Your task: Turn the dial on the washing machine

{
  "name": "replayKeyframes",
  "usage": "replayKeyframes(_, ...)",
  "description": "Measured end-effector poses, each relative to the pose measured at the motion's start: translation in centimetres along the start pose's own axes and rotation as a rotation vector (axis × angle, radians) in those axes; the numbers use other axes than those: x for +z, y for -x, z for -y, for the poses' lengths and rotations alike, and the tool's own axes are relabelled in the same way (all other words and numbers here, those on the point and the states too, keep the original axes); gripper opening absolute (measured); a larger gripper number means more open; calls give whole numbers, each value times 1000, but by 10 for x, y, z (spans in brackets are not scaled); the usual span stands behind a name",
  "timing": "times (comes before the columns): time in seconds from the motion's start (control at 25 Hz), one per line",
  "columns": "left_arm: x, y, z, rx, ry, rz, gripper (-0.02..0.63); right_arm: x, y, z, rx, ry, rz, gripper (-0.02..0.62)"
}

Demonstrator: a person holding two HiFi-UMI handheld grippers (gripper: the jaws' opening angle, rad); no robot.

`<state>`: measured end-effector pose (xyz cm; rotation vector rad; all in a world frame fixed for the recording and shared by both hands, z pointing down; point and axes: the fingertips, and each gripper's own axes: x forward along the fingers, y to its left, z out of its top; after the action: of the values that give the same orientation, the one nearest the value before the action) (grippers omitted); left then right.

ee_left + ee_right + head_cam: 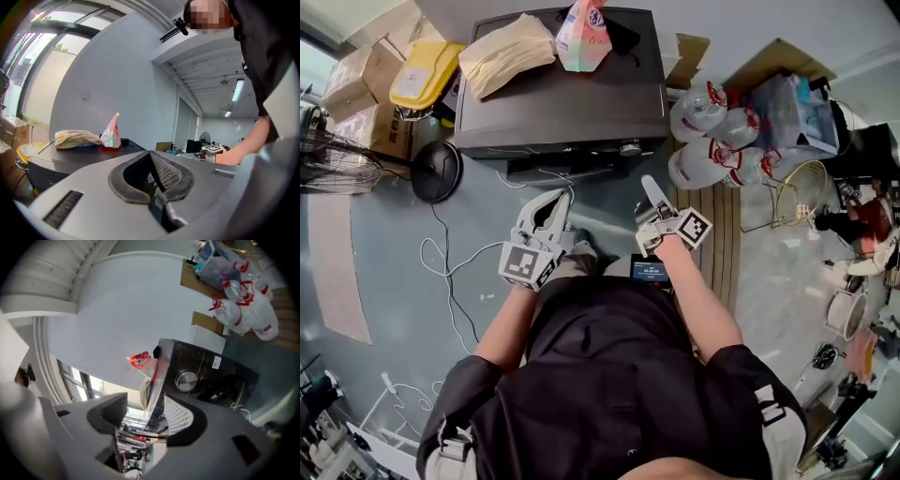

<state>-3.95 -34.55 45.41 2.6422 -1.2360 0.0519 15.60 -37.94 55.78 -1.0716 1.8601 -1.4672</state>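
The dark washing machine [562, 103] stands in front of me, with its silver dial [630, 147] on the front panel at the right. In the right gripper view the dial [186, 380] shows beyond the jaws, apart from them. My right gripper [651, 190] hangs short of the dial and is open, with nothing between its pads. My left gripper [565, 196] hovers to the left, before the machine's front, its fingers meeting at the tips. In the left gripper view the left gripper [151, 159] is shut and empty.
On the machine's top lie a beige cloth [506, 52] and a pink bag [583, 36]. Large water bottles [712, 141] and a wire basket [797, 192] stand at the right. At the left are a yellow container [424, 70], cardboard boxes [366, 80] and a fan base [438, 171]. White cables [441, 253] trail on the floor.
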Motion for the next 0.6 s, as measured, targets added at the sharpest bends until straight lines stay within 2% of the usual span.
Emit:
replayKeyframes(0.16, -16, -13, -10, -66, 16, -20, -5, -1, -24, 29, 5, -187, 68, 239)
replayKeyframes(0.24, -25, -16, -12, -82, 33, -37, -5, -2, -34, 42, 0, -246, 95, 239)
replayKeyframes(0.44, -37, -25, -12, -122, 47, -70, -5, 2, -44, 76, -42, -304, 140, 241)
replayKeyframes(0.6, -46, -27, -18, -122, 51, -100, -5, 5, -52, 106, -89, -355, 170, 249)
